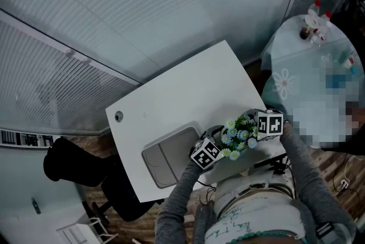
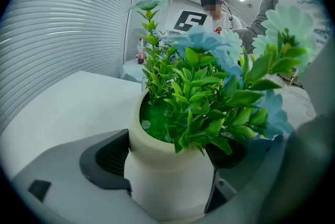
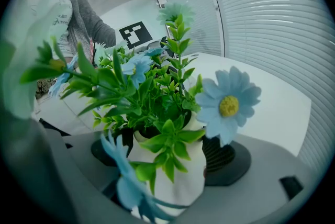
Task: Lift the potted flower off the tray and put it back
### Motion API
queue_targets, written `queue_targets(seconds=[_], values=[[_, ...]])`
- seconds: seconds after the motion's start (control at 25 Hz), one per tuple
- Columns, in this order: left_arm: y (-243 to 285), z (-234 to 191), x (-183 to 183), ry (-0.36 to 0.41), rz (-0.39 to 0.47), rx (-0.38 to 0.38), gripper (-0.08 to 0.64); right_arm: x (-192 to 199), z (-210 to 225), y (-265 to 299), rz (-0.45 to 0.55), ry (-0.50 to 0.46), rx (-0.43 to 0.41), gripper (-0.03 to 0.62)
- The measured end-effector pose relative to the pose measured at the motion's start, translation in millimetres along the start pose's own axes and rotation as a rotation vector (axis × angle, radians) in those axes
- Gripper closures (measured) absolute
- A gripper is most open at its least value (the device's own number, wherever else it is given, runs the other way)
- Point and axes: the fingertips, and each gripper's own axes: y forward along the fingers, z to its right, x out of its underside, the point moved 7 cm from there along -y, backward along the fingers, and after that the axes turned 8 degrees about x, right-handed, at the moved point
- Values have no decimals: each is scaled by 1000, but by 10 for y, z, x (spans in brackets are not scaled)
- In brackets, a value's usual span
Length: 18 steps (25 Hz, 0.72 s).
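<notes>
The potted flower (image 1: 238, 135), a white pot with green leaves and pale blue daisies, is held between both grippers near the white table's front right edge, to the right of the grey tray (image 1: 168, 156). My left gripper (image 1: 209, 149) is shut on the pot (image 2: 166, 173), its dark pads (image 2: 107, 160) pressing the pot's sides. My right gripper (image 1: 263, 125) grips the same pot (image 3: 180, 176) from the opposite side, with a ribbed pad (image 3: 220, 157) against it. Leaves and blooms hide the pot's rim in both gripper views.
The white table (image 1: 188, 94) has a small round hole (image 1: 118, 117) at its left. A black chair (image 1: 80, 166) stands at the table's left. A round table with a floral cloth (image 1: 305, 72) carries bottles at the right. Ribbed wall panels run behind.
</notes>
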Motion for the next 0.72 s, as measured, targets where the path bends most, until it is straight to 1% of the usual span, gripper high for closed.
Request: queue_targets(seconds=[0.72], values=[[-12, -4, 7, -9, 11, 12, 98, -23, -14, -14, 20, 9, 0, 204]])
